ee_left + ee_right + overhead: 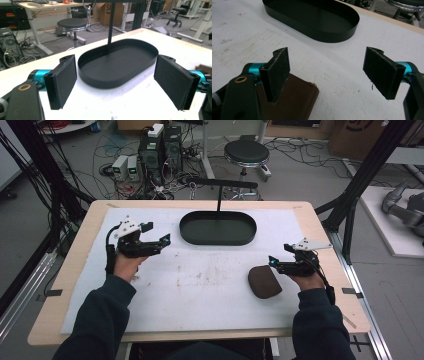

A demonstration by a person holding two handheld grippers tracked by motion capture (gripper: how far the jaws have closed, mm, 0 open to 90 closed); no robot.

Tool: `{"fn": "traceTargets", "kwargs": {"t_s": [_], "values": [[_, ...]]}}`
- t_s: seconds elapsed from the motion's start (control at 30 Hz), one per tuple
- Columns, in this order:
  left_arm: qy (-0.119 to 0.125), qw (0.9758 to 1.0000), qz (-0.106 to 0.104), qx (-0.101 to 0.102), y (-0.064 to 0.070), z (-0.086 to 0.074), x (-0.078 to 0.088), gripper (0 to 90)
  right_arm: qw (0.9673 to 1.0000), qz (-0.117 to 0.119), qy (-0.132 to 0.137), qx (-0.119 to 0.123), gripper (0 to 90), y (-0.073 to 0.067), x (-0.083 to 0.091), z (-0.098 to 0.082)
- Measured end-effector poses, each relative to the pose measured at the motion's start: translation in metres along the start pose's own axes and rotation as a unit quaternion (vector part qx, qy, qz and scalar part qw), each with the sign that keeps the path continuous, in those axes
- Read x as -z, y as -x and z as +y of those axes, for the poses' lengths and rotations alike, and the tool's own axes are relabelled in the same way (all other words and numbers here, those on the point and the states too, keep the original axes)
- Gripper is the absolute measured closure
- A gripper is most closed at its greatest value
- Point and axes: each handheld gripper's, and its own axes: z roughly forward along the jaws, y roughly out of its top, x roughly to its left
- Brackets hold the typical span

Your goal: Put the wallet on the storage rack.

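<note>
A person holds two grippers over a white surface (200, 290). The main thing to use as a marker is the black tray (218, 228), a long oval dish with a low wall and a thin black pole (218, 195) standing up in it. The tray is empty. A brown pouch (264, 281) lies flat on the surface, nearer the person than the tray and off toward the right gripper's side. It looks soft and light, like a small leather case, and it may bend or sag when lifted. It has a tiny gold stud (313, 85) at one corner. The best place to take hold is probably across its narrow middle, so it does not flop. The right gripper (278, 263) is just beside the pouch, on the side away from the tray's middle, with its fingers (277, 72) spread wide and holding nothing. One finger is right over the pouch's edge. The left gripper (159, 241) is to the tray's left, near it, pointing at it. Its fingers (63, 80) are spread wide too, and empty.
</note>
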Motion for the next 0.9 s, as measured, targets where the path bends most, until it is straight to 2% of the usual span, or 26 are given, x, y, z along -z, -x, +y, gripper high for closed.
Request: {"fn": "traceTargets", "kwargs": {"t_s": [0.13,0.23,0.27,0.3,0.37,0.4,0.5,0.53,0.6,0.67,0.73,0.77,0.87,0.9], "values": [[-0.009,0.9998,0.007,0.016,0.000,-0.011,0.010,18.4,0.9998,0.007,-0.015,0.008,21.6,-0.005,0.000,-0.004],[-0.010,0.9998,0.012,0.007,0.000,-0.026,0.020,18.4,0.9997,0.019,-0.017,0.002,21.6,-0.006,0.000,-0.010],[-0.010,0.9998,0.012,0.007,0.000,-0.026,0.020,18.4,0.9997,0.021,-0.015,0.002,21.6,-0.006,0.000,-0.011],[-0.012,0.9999,0.007,0.009,-0.001,-0.034,0.023,18.7,0.9996,0.022,-0.016,0.004,21.6,-0.007,0.001,-0.012],[-0.014,0.9999,0.007,0.005,-0.002,-0.039,0.025,18.8,0.9996,0.023,-0.017,0.004,21.6,-0.008,0.002,-0.012],[-0.016,0.9998,0.013,-0.001,-0.002,-0.045,0.028,18.7,0.9995,0.023,-0.018,0.007,21.7,-0.009,0.002,-0.012],[-0.009,0.9998,0.020,0.000,-0.004,-0.047,0.033,18.7,0.9993,0.027,-0.027,0.003,21.3,-0.011,0.002,-0.013],[-0.009,0.9998,0.020,0.000,-0.004,-0.047,0.033,18.7,0.9988,0.036,-0.035,-0.001,21.5,-0.012,0.002,-0.013],[-0.007,0.9996,0.022,0.017,-0.005,-0.049,0.035,18.5,0.9974,0.046,-0.055,-0.011,21.7,-0.012,0.000,-0.014],[-0.012,0.9996,0.021,0.017,-0.005,-0.052,0.035,18.5,0.9953,0.055,-0.077,-0.019,21.7,-0.013,-0.004,-0.017],[-0.015,0.9995,0.019,0.019,-0.004,-0.053,0.034,18.6,0.9947,0.057,-0.083,-0.021,21.6,-0.014,-0.005,-0.018],[-0.020,0.9995,0.015,0.020,-0.003,-0.054,0.032,18.8,0.9926,0.069,-0.098,-0.019,21.5,-0.015,-0.008,-0.021],[-0.025,0.9994,0.014,0.018,-0.002,-0.056,0.028,19.1,0.9912,0.073,-0.110,-0.015,21.3,-0.017,-0.011,-0.024],[-0.030,0.9993,0.013,0.019,-0.002,-0.057,0.025,19.3,0.9894,0.069,-0.127,-0.013,20.8,-0.020,-0.018,-0.026]]}}
